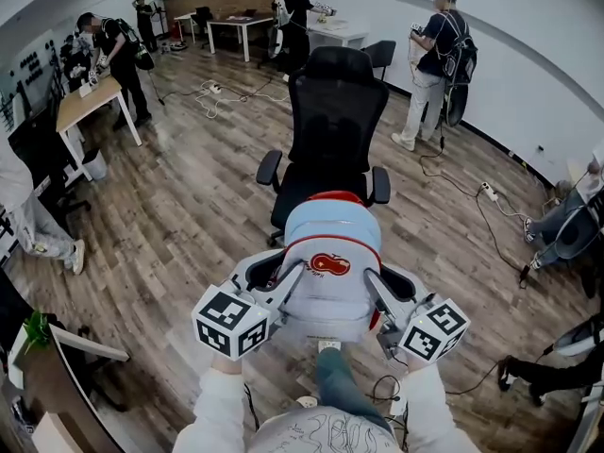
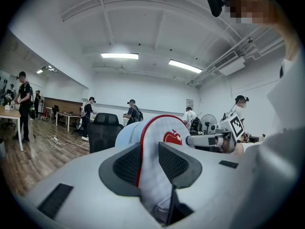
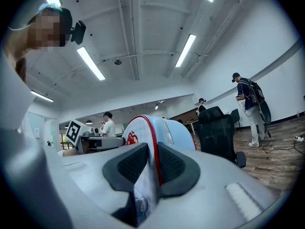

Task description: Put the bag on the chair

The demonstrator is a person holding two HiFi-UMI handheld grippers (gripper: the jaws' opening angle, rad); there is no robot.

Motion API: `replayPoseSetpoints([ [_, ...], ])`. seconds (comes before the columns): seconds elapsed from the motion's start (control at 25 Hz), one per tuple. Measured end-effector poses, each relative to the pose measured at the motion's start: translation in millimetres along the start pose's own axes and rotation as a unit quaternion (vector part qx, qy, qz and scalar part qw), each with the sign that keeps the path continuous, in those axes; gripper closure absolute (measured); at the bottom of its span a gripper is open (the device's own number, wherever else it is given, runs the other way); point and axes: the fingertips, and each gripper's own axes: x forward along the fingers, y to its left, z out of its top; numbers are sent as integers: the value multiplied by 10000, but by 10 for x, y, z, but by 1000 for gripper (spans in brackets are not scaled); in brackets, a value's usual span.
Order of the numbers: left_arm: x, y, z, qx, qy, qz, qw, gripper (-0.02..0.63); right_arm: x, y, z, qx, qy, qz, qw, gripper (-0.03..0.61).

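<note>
Pale-blue bag (image 1: 330, 276) is clamped at either side by left tongs (image 1: 286, 281) and right tongs (image 1: 376, 297), for an upright carry. Just ahead stands the chair (image 1: 335, 111).

White sleeves (image 1: 219, 411) at 6 o'clock in the head view, with a white shirt (image 1: 326, 432) bearing dark line drawings and blue-green trousers (image 1: 335, 385). The left gripper (image 1: 288, 274) and right gripper (image 1: 370, 279) have pale grey shells and black ribbed pads (image 2: 127, 165). Their cubes (image 1: 229, 322), at 7 and 5 o'clock, carry black-and-white square markers.
</note>
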Motion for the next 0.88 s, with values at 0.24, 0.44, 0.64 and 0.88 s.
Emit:
replayPoseSetpoints([
  [0.24,546,360,131,18,-8,202,9998,496,423,-563,141,-17,32,218,9998,500],
  [0.44,1145,687,334,39,-29,372,9993,496,816,-1154,383,-92,52,388,9992,500],
  [0.64,1694,1048,572,62,-160,592,9981,496,1259,-1701,659,-202,33,649,9977,500],
  [0.88,2111,1347,721,135,-153,698,9974,496,1615,-2120,816,-247,0,771,9967,500],
])
